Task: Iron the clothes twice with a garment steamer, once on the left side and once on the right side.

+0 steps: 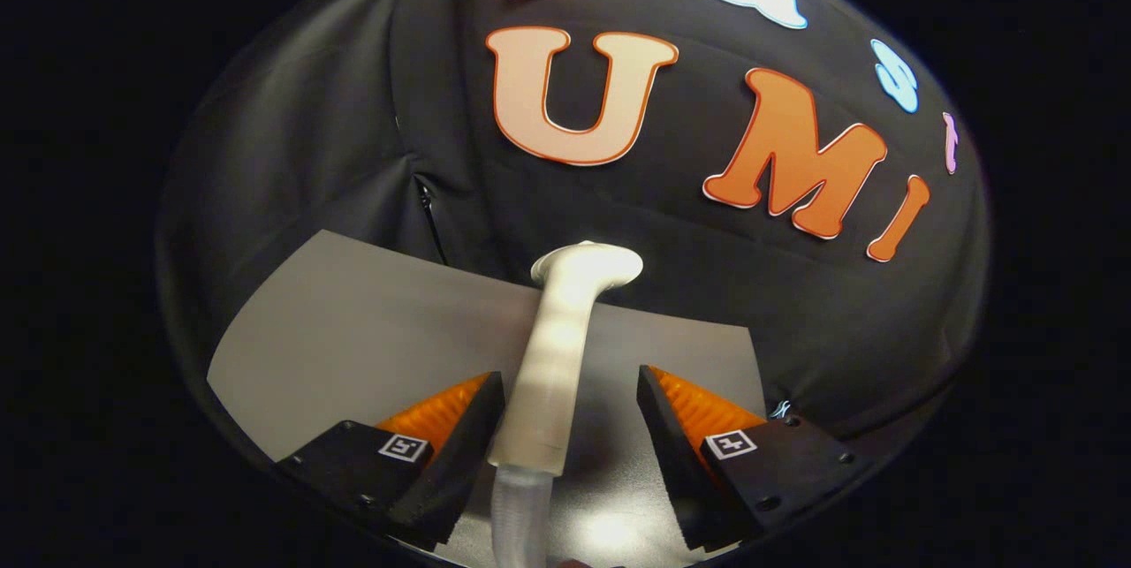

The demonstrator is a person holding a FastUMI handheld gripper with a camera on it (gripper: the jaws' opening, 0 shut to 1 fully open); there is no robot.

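Note:
A white garment steamer [565,329] rises between my fingers, its handle running away from me and its flat head [590,264] bent over at the far end, toward the cloth wall. A ribbed pale hose [519,515] leaves the handle's near end. My gripper [570,374] is open around the handle. The left finger [459,427] sits right against the handle, and the right finger [680,427] stands apart from it with a gap. No clothes are in sight.
The grey tabletop [353,329] spreads under the steamer and to the left. Its far edge meets the black cloth wall [353,126], where a zipper [428,215] hangs. Light glares on the table close to me, between the fingers.

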